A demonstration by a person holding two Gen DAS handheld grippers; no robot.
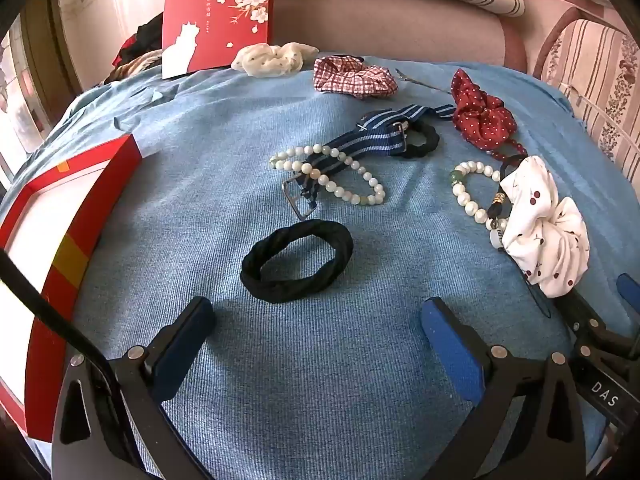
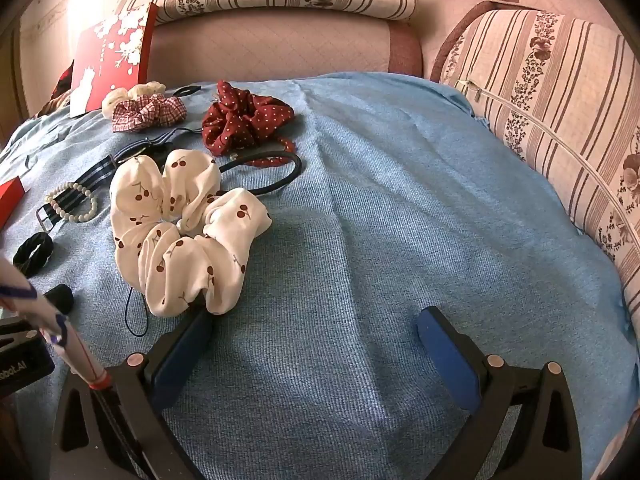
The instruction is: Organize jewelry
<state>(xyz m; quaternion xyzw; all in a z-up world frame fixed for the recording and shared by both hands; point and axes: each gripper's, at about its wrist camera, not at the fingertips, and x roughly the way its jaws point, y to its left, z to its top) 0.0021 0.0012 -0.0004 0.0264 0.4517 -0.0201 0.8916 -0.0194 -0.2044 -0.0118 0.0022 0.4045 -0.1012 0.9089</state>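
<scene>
Hair ties and bracelets lie on a blue cloth (image 1: 200, 152). A black braided hair tie (image 1: 297, 260) lies just ahead of my open, empty left gripper (image 1: 316, 320). Beyond it a pearl bracelet (image 1: 332, 172) lies over a navy striped strap (image 1: 360, 140). A second pearl bracelet (image 1: 472, 192) lies to the right, beside a white cherry-print scrunchie (image 1: 544, 228). In the right wrist view that scrunchie (image 2: 180, 232) touches the left fingertip of my open right gripper (image 2: 316, 320), which holds nothing. The right gripper also shows in the left wrist view (image 1: 596, 320).
An open red box (image 1: 60, 248) stands at the left, its red floral lid (image 1: 216, 20) leaning at the back. A red polka-dot scrunchie (image 2: 244, 120), a plaid scrunchie (image 2: 148, 114) and a cream scrunchie (image 1: 272, 58) lie farther back. Striped pillows (image 2: 560, 120) border the right.
</scene>
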